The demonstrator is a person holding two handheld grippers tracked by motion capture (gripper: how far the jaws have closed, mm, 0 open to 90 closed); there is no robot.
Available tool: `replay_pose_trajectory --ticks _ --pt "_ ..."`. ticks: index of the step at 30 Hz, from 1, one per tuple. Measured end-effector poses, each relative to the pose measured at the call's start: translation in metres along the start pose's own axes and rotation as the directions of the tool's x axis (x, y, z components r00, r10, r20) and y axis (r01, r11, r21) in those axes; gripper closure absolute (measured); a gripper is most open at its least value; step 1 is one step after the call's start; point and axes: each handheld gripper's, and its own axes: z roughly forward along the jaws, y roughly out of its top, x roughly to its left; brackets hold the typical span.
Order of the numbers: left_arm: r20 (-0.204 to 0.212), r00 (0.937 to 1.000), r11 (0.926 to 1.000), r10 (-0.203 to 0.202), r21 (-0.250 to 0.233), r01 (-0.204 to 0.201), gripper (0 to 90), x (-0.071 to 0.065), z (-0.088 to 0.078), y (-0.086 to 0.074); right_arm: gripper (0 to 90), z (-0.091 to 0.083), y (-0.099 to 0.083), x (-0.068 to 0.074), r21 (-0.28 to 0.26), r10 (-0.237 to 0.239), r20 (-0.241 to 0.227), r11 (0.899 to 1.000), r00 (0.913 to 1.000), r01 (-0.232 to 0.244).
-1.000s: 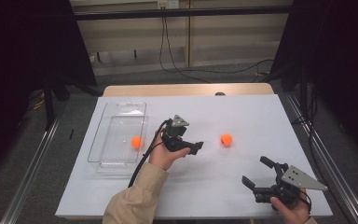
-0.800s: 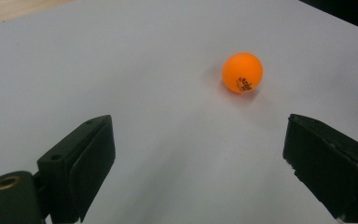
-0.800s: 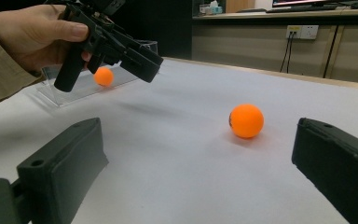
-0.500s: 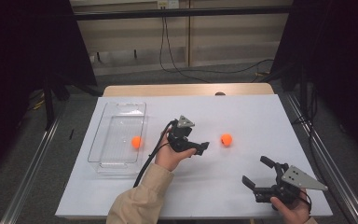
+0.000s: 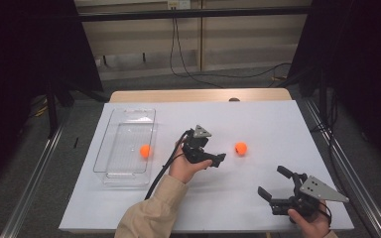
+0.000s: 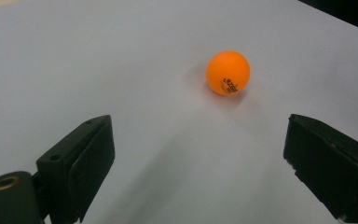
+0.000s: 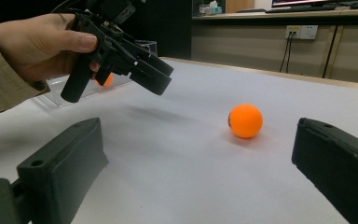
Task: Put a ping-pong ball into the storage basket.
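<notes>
Orange ball (image 6: 228,73): smooth matt plastic, small dark print on side. Second orange ball (image 5: 145,150): same look, inside tray. Tray (image 5: 110,166): clear glossy plastic, ribbed floor. Surface (image 5: 258,119): white, matt, smooth, paper-like cover; bare wood strip at far edge. Left tool (image 5: 217,161): black matt plastic, grey metal-looking plate on top. Right tool (image 5: 273,184): same black matt finish. Sleeve (image 5: 149,213): beige cloth.
</notes>
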Motion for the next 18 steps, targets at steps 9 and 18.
replay_pose_trajectory --ticks 9,18 --pt "0.003 1.0 1.0 -0.006 -0.001 0.006 8.4 0.0 0.007 -0.002 1.8 0.0 0.0 0.0 -0.001 0.004 0.002 1.0 1.0 -0.004" --pt "0.007 1.0 1.0 -0.005 -0.003 0.005 8.0 -0.002 0.012 -0.003 1.8 0.0 0.0 0.0 0.001 0.001 0.001 1.0 1.0 -0.001"
